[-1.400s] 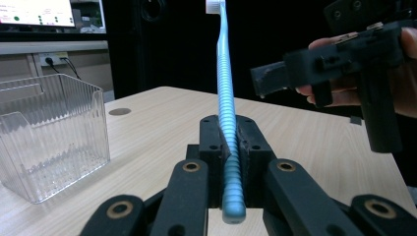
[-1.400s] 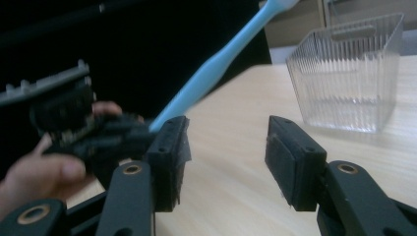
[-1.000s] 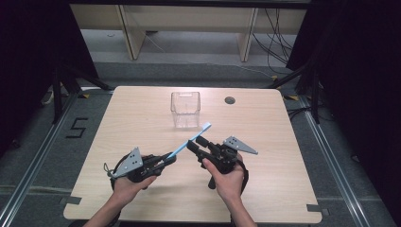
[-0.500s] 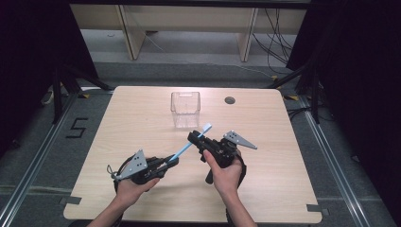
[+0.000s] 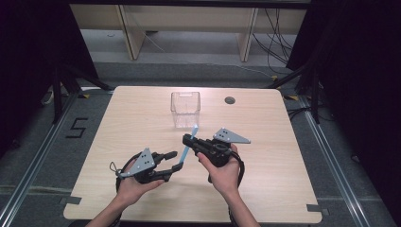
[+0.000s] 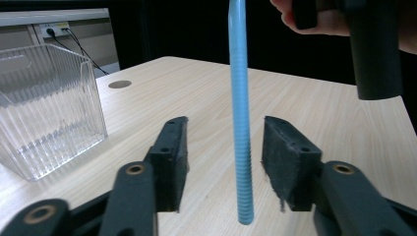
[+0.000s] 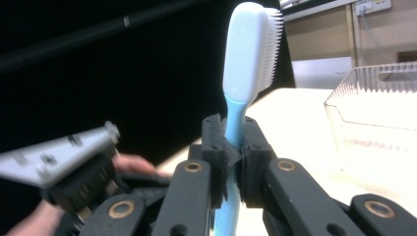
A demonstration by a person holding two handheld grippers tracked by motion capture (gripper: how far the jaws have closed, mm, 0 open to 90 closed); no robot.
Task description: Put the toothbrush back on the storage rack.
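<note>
Fingers of the right gripper (image 7: 232, 162) are pinched on the neck of a light blue toothbrush (image 7: 244, 73), just below its head, having just closed onto it; in the right gripper view the white bristles face the right of the picture and the head stands well above the black pads. Those of the left gripper (image 6: 223, 167) have just been opening and now stand spread, with the ribbed handle end of the toothbrush (image 6: 240, 123) upright between them and clear of both pads, a visible gap on each side.

From the high view, the toothbrush (image 5: 188, 144) slants over the near middle of the wooden table (image 5: 283, 161), off the tabletop, its head end toward the far side and its handle end by the left gripper (image 5: 176, 161). The right gripper (image 5: 189, 140) grips it near the head, held by the person's right hand (image 5: 222, 165), while the left hand (image 5: 137, 177) holds its gripper lower and nearer the front edge.

A clear ribbed plastic container (image 5: 185, 109) stands upright beyond the toothbrush head, near it but apart, toward the far edge. A round dark hole (image 5: 230, 100) sits in the tabletop to its right. Bare wood stretches wide on both sides of the hands and between the container and the side edges. The front edge lies close beneath the forearms.
</note>
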